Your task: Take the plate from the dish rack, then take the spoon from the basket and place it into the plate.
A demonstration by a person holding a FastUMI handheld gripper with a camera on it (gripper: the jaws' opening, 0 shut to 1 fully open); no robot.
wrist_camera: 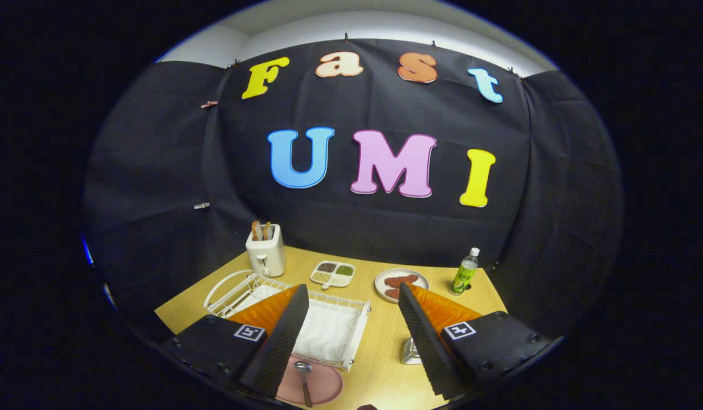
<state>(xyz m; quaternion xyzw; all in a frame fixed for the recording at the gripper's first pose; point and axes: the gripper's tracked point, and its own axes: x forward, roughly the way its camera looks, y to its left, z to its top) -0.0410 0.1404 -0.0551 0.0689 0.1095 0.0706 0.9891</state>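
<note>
The plate is a flat, round, dusty-pink dish lying on the wooden table near the bottom of the frame, left of centre, partly hidden behind the left finger. One metal spoon lies in it, bowl pointing away and handle toward the camera.

Just above the plate stands one white wire dish rack lined with a white cloth. Part of a metal wire object, possibly the basket, shows beside the right finger. Farther back sit one white toaster with two slices of toast, one divided tray with four compartments of grains, one plate of sausages and one green bottle.

The gripper hangs above the table, angled down, its two black ribbed fingers spread wide apart and holding nothing.
</note>
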